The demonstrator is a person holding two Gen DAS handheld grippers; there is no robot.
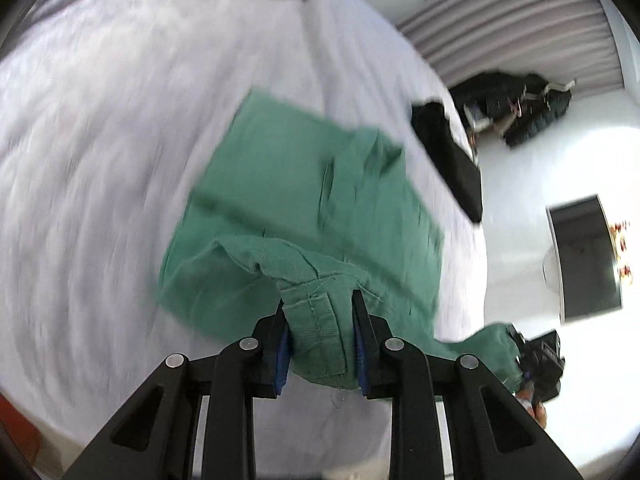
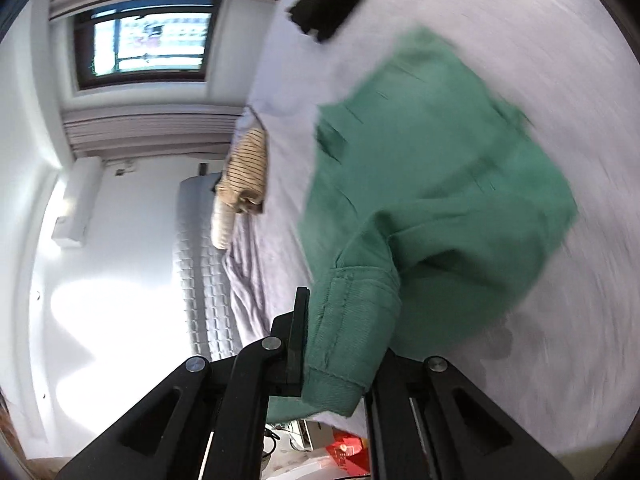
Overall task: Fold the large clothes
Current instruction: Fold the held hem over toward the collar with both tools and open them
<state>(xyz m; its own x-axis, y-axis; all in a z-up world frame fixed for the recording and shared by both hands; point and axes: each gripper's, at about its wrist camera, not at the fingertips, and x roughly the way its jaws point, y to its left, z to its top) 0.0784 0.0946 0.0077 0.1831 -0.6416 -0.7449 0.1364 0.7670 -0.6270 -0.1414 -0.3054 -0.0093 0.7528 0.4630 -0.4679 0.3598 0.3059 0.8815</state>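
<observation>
Pale lilac bed sheet [image 1: 100,140] spread wide, wrinkled. Green garment [image 1: 304,196] across its middle, heavy twill, partly folded, blurred, near edge lifted off the sheet. Black garment [image 1: 448,152] at the bed's far edge; striped beige cloth [image 2: 246,168] near another edge. Left gripper [image 1: 318,316] clamped on a stitched green hem. Right gripper [image 2: 340,344] closed around a thick green seam.

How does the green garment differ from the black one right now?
The green garment is clamped by both the left hand-held gripper and the right hand-held gripper and partly lifted; the black garment lies untouched. Green sits mid-bed, black at the edge. Green looks larger. Both rest on the grey sheet.
</observation>
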